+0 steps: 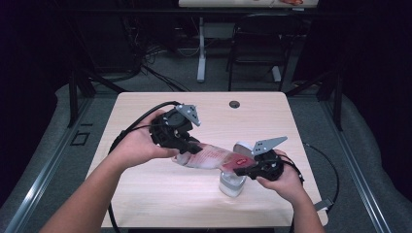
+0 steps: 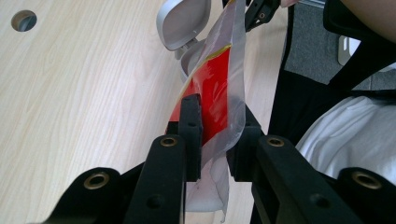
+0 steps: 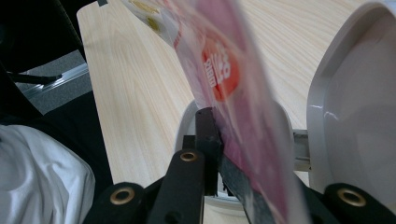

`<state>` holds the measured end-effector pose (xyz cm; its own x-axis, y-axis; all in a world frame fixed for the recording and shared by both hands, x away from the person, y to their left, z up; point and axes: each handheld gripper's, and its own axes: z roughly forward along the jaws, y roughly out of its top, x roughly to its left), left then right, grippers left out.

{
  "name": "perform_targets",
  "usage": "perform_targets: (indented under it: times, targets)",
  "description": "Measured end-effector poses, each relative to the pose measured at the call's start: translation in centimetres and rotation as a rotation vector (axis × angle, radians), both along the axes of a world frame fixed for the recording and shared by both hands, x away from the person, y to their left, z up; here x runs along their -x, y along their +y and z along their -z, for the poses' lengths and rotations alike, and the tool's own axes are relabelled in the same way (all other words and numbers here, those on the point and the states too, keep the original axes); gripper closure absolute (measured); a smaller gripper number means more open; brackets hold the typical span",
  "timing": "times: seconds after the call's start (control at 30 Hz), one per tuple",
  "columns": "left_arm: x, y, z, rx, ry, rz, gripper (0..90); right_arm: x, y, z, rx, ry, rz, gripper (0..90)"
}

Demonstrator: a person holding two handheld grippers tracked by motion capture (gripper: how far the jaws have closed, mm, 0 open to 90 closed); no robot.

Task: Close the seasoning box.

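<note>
Over small white open-lid bin (image 1: 232,183), both grippers (image 1: 187,144) (image 1: 245,169) clamping red-and-clear plastic pouch (image 1: 210,156), not yet dropped inside.

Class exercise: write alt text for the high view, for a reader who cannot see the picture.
Two hands each hold a black hand-held gripper, the left hand-held gripper and the right hand-held gripper both clamped on a red-and-clear plastic pouch stretched between them. The pouch hangs over a small white container with an open hinged lid on a pale wooden table.
</note>
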<state>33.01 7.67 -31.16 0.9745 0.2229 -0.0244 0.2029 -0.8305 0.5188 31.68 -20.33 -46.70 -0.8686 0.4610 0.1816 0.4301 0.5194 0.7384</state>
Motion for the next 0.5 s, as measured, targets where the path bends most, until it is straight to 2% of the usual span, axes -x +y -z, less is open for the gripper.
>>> perform_targets:
  times: [0.5]
  targets:
    - [-0.10, -0.07, -0.03, 0.007, 0.005, -0.003, 78.6, 0.00, -0.03, 0.04, -0.002, 0.004, 0.002, 87.4]
